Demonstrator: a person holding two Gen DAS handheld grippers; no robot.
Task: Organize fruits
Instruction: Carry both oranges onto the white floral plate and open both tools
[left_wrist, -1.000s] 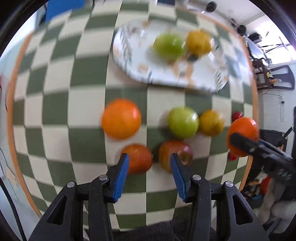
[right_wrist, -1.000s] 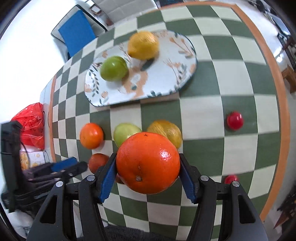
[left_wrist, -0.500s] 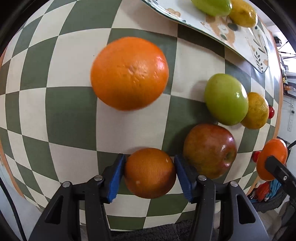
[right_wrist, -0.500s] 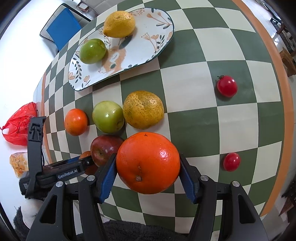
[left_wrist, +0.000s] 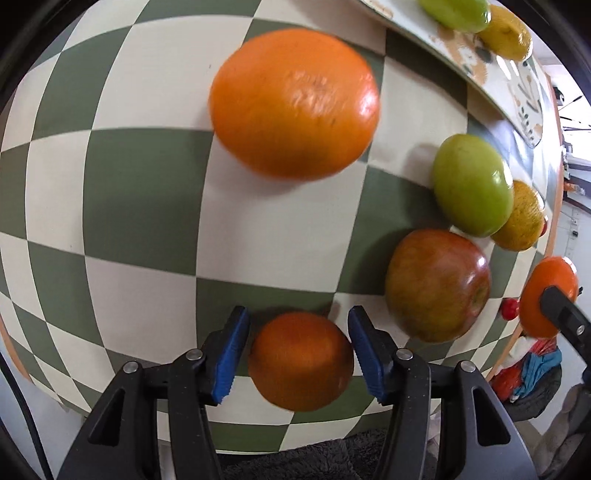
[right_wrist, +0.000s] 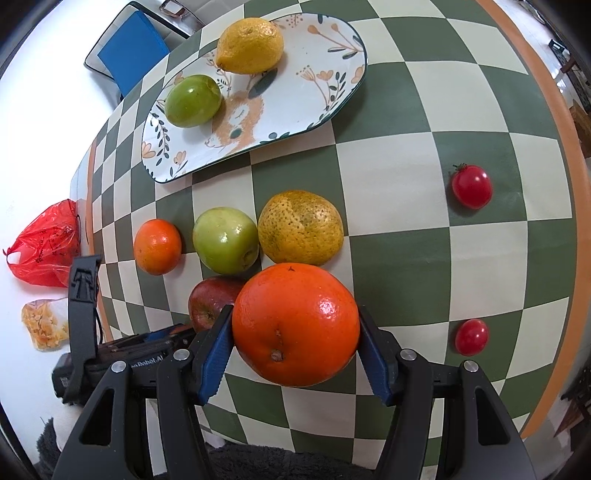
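The small dark orange (left_wrist: 301, 360) lies on the checked counter (left_wrist: 140, 206) between the blue pads of the left hand-held gripper (left_wrist: 295, 347), where a second ago that gripper hung back from the fruit group with nothing between its fingers; it has since dropped low and moved forward until the pads bracket the fruit. A narrow gap shows on each side, so the jaws stand open around it and are not yet clamped. Just beside it to the right sits the red apple (left_wrist: 437, 284), with the green apple (left_wrist: 472, 184) and the speckled yellow citrus (left_wrist: 522, 218) behind, and a larger orange (left_wrist: 295, 103) ahead on the counter. The right hand-held gripper (right_wrist: 295, 347) stays closed on the big orange (right_wrist: 295, 323), held above the counter near the fruit cluster, as before. The floral plate (right_wrist: 332, 74) already carries a lemon (right_wrist: 249, 44) and a green fruit (right_wrist: 192, 100), while two cherry tomatoes (right_wrist: 472, 186) rest well apart to the right. Judging from this, a second pick is about to begin, so both hands may soon carry fruit to the plate
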